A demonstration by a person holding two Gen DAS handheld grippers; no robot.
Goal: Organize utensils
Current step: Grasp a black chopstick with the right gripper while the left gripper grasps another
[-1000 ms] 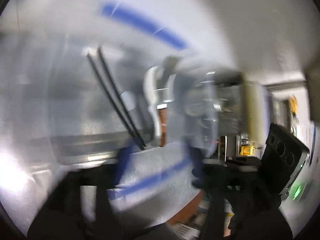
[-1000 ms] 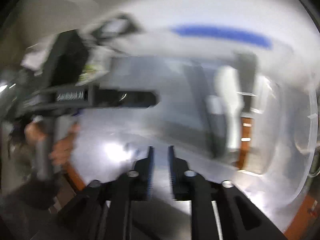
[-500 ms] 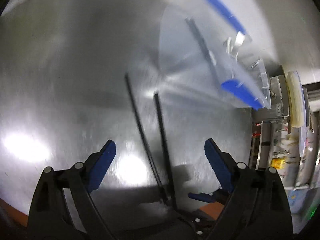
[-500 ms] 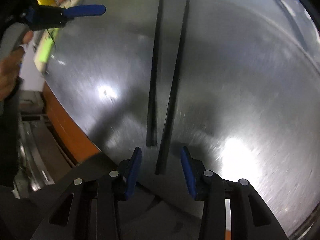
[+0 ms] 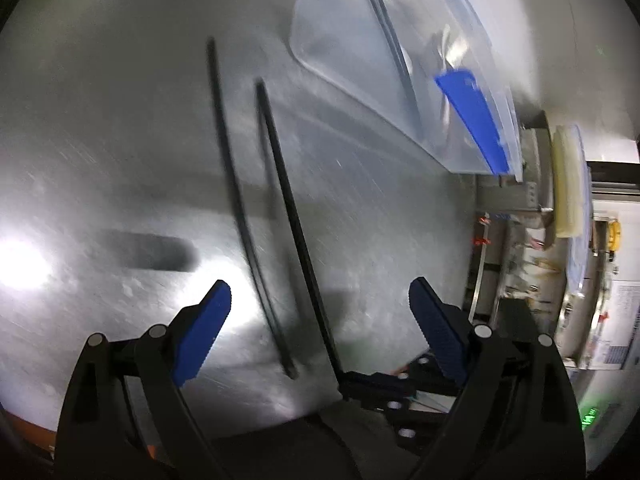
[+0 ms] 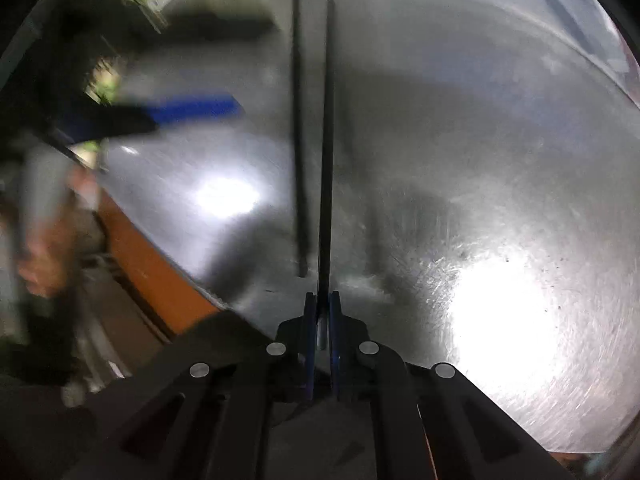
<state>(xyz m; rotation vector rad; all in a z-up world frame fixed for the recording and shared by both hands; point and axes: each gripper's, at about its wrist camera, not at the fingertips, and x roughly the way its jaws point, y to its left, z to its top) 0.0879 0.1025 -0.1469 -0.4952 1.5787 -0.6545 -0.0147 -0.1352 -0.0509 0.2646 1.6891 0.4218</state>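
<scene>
The right tongs (image 6: pixel 320 308) were clamped tight on the near end of one black chopstick (image 6: pixel 326 140), blue pads pinched together around it, and that stick ran straight out ahead of them over the brushed-metal desk (image 6: pixel 460 152). Just to the left of it lay the second chopstick (image 6: pixel 298 140), flat on the desk, almost parallel, its near end stopping short of the pads and untouched. Further left, blurred, a hand (image 6: pixel 44 240) gripped the grey handle of the other tool, one blue finger of it reaching in over the desk. From the other side, the left tongs (image 5: pixel 316 320) stood wide apart, gripping nothing, blue pads (image 5: pixel 202 330) spread either side of both sticks; the held chopstick (image 5: pixel 296 232) and the loose one (image 5: pixel 236 200) both ran away ahead between them, and the black body of the right tongs (image 5: pixel 384 388) crossed low between the pads. Ahead and to the right of the left tongs sat a clear plastic tray (image 5: pixel 352 64) with blue trim, a couple of dark sticks inside, too blurred to tell what else.
</scene>
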